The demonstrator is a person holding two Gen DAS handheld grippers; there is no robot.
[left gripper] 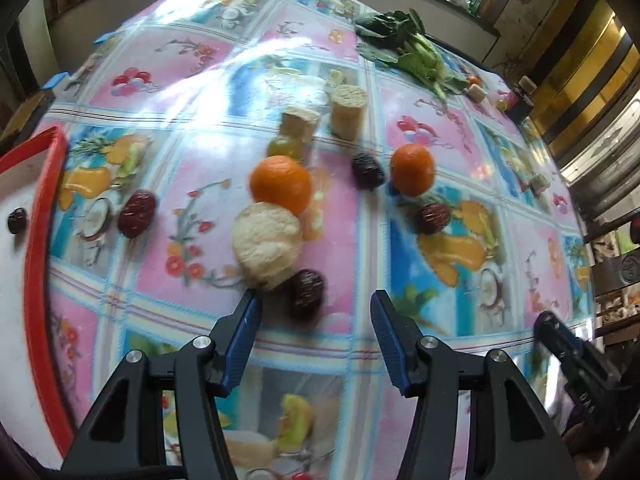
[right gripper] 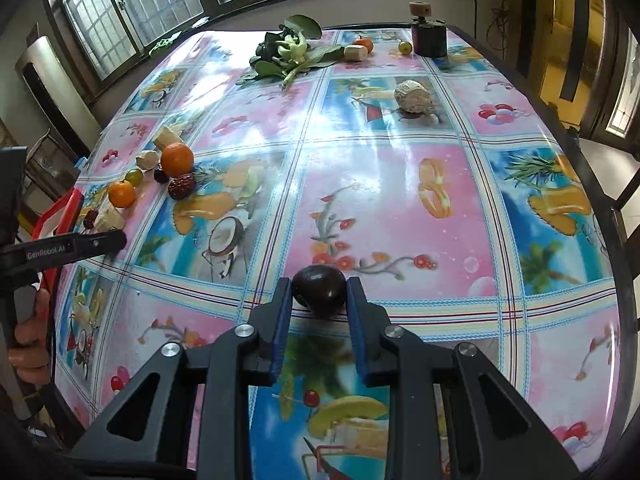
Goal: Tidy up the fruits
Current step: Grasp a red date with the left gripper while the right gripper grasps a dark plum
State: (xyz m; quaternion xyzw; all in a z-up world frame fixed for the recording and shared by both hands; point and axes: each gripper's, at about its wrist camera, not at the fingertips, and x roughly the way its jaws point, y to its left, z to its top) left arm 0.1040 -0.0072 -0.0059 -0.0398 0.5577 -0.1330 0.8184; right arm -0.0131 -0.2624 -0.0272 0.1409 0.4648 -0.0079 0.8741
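Note:
My left gripper (left gripper: 316, 306) is open above the table, its fingertips just short of a dark red date (left gripper: 306, 294) and a pale lumpy round piece (left gripper: 267, 244). Beyond them lie two oranges (left gripper: 281, 184) (left gripper: 412, 169), a green grape (left gripper: 285, 146), more dates (left gripper: 137, 213) (left gripper: 367, 171) (left gripper: 434, 218) and pale cut cylinders (left gripper: 347, 110). A red-rimmed white tray (left gripper: 38, 216) at the left holds one dark fruit (left gripper: 17, 220). My right gripper (right gripper: 318, 294) is shut on a dark purple plum (right gripper: 319, 291) above the table. The left gripper (right gripper: 96, 244) shows at the right wrist view's left edge.
Leafy greens (right gripper: 288, 54) lie at the table's far side, with a small orange (right gripper: 363, 43), a cut cylinder (right gripper: 355, 52), a grape (right gripper: 405, 46) and a dark pot (right gripper: 430, 40). A pale round piece (right gripper: 414, 96) sits alone. The fruit-print tablecloth (right gripper: 380, 184) is bare in the middle.

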